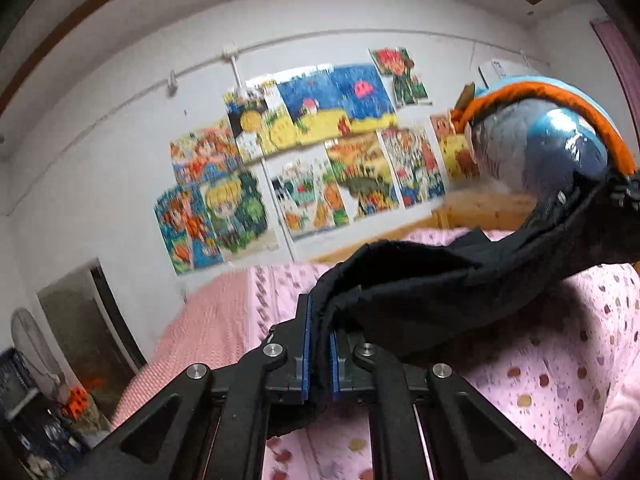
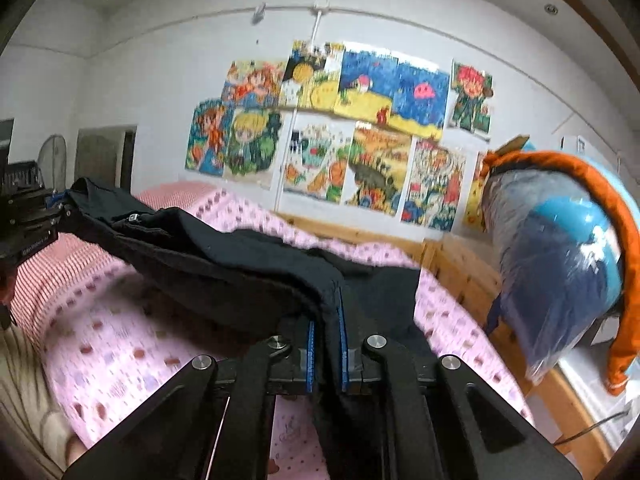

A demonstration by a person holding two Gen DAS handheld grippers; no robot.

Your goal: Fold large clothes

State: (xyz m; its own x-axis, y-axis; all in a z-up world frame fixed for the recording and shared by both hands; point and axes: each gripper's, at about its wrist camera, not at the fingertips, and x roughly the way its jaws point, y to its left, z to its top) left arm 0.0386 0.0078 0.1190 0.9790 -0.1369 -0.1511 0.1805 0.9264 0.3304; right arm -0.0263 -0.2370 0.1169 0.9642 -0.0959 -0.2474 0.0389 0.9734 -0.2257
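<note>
A large black garment (image 1: 420,292) hangs stretched between my two grippers above a pink dotted bedspread (image 1: 560,360). In the left wrist view my left gripper (image 1: 320,344) is shut on one end of the cloth, which is pinched between its blue pads. The garment runs up to the right, where my right gripper (image 1: 622,192) holds the other end. In the right wrist view my right gripper (image 2: 327,344) is shut on the black garment (image 2: 224,268), which spans leftward to the left gripper (image 2: 56,210). The cloth sags in the middle over the bedspread (image 2: 100,320).
A wooden bed frame (image 2: 452,264) borders the far side. A plastic-wrapped blue and orange bundle (image 2: 560,264) rests at the right end. Colourful drawings (image 2: 340,140) cover the white wall. A doorway (image 1: 88,328) and a standing fan (image 1: 28,340) are at the left.
</note>
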